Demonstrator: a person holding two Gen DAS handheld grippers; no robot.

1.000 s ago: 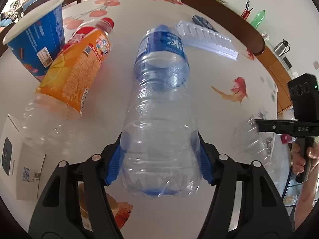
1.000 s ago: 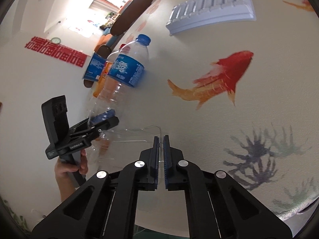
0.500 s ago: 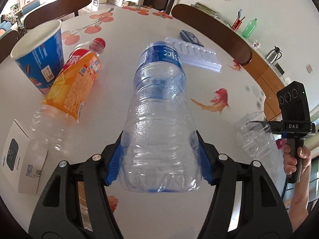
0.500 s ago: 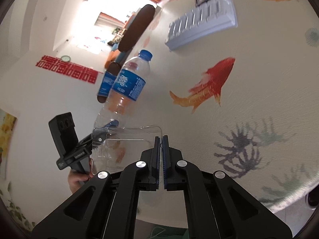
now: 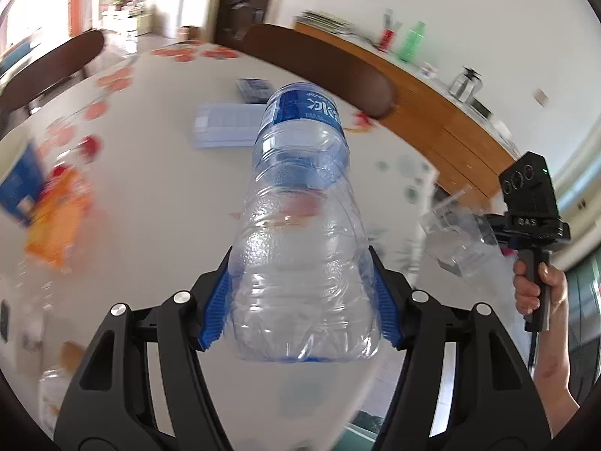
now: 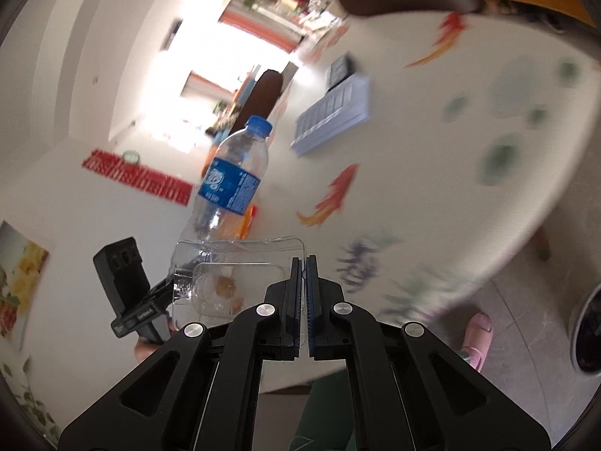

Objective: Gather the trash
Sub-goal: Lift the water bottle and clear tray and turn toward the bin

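- Between the blue pads of the left gripper, at the centre of the left wrist view, sits a clear water bottle; the jaws are clamped on its wide lower body, one pad on each side.
- The bottle points away toward 12 o'clock, its blue label at the far end, and it hangs above the pale table.
- At 9 o'clock in that view, blurred, lie an orange-labelled bottle and a blue cup on the table.
- At 3 o'clock the right gripper appears, held by a hand, with a clear plastic container at its tip.
- In the right wrist view the right gripper has its jaws nearly pressed together, pinching the edge of the clear plastic container, which extends toward 9 o'clock.
- Beyond it, toward 11 o'clock, the water bottle is seen with its blue cap uppermost.
- A pale ridged tray lies on the table toward 12 o'clock.
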